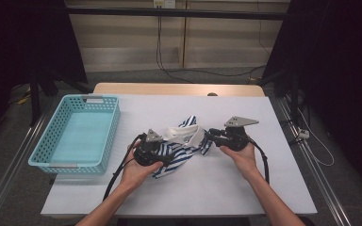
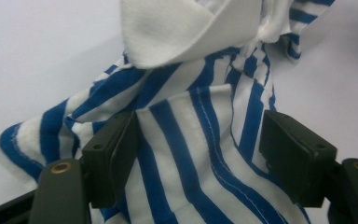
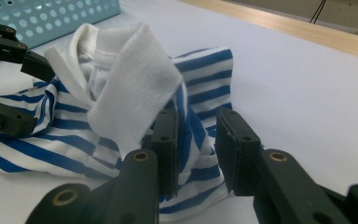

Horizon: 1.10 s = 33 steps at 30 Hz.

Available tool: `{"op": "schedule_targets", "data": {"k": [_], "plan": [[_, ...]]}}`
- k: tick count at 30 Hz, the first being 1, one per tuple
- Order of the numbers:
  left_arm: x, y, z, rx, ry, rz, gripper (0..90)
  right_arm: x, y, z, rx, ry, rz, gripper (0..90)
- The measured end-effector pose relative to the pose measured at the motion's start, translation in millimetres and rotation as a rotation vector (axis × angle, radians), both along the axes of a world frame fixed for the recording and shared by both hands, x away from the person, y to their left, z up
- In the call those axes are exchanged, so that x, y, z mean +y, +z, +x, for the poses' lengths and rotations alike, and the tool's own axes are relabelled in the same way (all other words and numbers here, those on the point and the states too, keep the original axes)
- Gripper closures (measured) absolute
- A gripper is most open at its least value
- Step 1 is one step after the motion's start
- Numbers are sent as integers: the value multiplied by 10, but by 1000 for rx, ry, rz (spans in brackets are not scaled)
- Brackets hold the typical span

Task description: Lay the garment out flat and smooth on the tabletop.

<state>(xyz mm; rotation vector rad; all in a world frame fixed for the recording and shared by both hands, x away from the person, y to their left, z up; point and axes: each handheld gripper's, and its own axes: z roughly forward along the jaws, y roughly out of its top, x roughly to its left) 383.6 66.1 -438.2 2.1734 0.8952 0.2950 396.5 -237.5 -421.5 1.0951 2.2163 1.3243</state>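
We are seeing the turquoise basket (image 1: 104, 136) sitting bare-floored at the table's (image 1: 245, 188) left edge. The striped shirt (image 1: 181, 150) is lying bunched mid-table. Our left gripper (image 2: 200, 154) is standing spread around its fabric; our right gripper (image 3: 196, 154) is standing slightly parted, cloth between its pads.

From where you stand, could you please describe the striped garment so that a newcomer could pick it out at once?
Start at the white table and find the turquoise basket on its left side. Just right of it, between the person's two hands, lies a crumpled shirt. It is the only cloth there, with blue and white stripes and a plain white collar.
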Motion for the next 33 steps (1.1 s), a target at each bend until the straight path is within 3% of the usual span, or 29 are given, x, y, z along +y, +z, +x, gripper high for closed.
{"op": "schedule_targets", "data": {"k": [2,3,4,7,8,9,10,11,12,15,17,18,22,27,28,29,31,33], "plan": [[-17,-43,-8,-25,23,21,348,14,-25,-13,8,-2,6,677],[-2,-53,7,-19,13,5,388,19,-33,-25,7,1,-9,671],[0,-49,1,-29,47,13,442,24,-37,-42,9,3,-15,661],[93,-30,40,-17,39,-4,595,20,-34,-95,6,5,-19,633],[127,-20,57,-24,26,17,627,14,-36,-121,6,2,-21,609],[144,-17,67,-17,19,9,663,9,-40,-135,9,1,-24,573],[137,-17,58,-8,39,-29,685,8,-50,-154,16,1,-20,569],[162,5,61,-16,25,-14,700,6,-64,-170,25,5,-25,570],[156,16,49,-11,28,-39,705,10,-80,-175,28,10,-35,575],[194,53,12,-23,25,-54,714,18,-112,-167,34,19,-34,675],[259,92,2,-36,5,-37,744,29,-117,-165,30,24,-39,777],[270,99,-19,-26,24,-75,764,25,-110,-167,27,23,-38,813],[427,191,-62,-39,16,-103,843,-52,-44,-159,1,-12,-15,862],[540,240,-124,-36,31,-136,837,-177,35,-151,-20,-39,10,867],[535,228,-105,-35,23,-102,781,-180,44,-152,-20,-43,15,867],[500,207,-87,-31,17,-81,708,-183,46,-149,-20,-43,17,867],[343,153,-84,-32,-1,-105,684,-170,37,-142,-17,-41,16,867],[230,137,-74,-49,-28,-84,670,-163,30,-136,-20,-36,10,867]]}}
